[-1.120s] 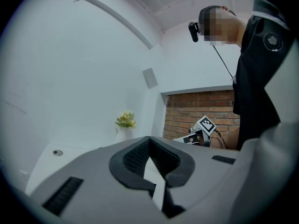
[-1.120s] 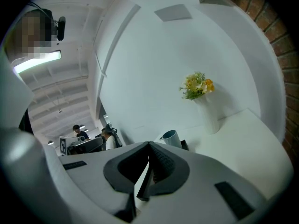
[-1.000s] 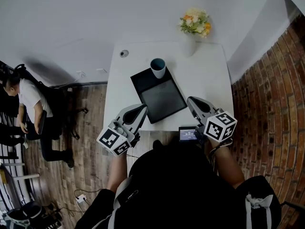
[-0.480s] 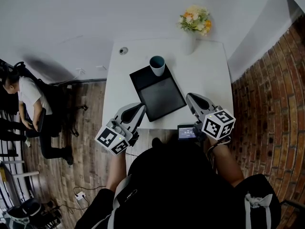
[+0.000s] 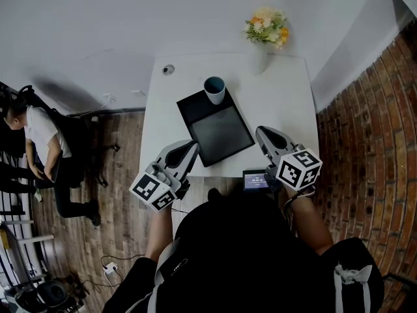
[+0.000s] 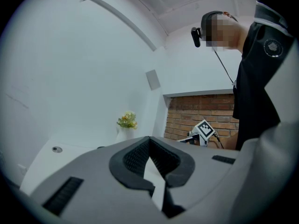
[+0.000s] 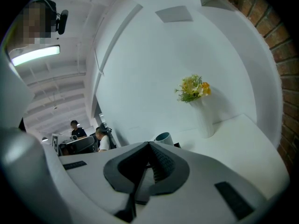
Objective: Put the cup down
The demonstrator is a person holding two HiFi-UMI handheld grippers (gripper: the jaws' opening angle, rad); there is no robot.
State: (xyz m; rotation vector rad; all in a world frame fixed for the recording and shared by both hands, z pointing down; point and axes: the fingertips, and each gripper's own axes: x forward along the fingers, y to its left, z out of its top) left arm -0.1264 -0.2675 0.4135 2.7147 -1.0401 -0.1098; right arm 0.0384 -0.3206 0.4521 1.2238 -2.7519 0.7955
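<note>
Nearest the person, the left claw (image 5: 191,147) and the right claw (image 5: 264,134) hung over the front edge of the white worktop (image 5: 280,103). Each had its jaws pressed together with nothing between them. Just beside the right claw, a small device with a lit screen (image 5: 255,181) sat at the worktop's near edge.

Beyond the claws lay a dark, flat tray (image 5: 218,132), turned at an angle. The cup (image 5: 215,89) stood upright on the tray's far corner, mouth up, well apart from both claws. Judged from this, it was already set down and neither claw had a part in it.

The cup looked like a stiff, smooth-walled piece, probably ceramic or hard plastic. It appeared to be empty, so it was likely light. No handle showed. Its glossy side could slip under hard pads, and if ceramic it would chip when knocked against the tray. The safest hold seemed to be one jaw inside and one outside the rim, or across the body low down.

Farthest back stood a white vase of flowers (image 5: 265,30), well clear of the cup.
</note>
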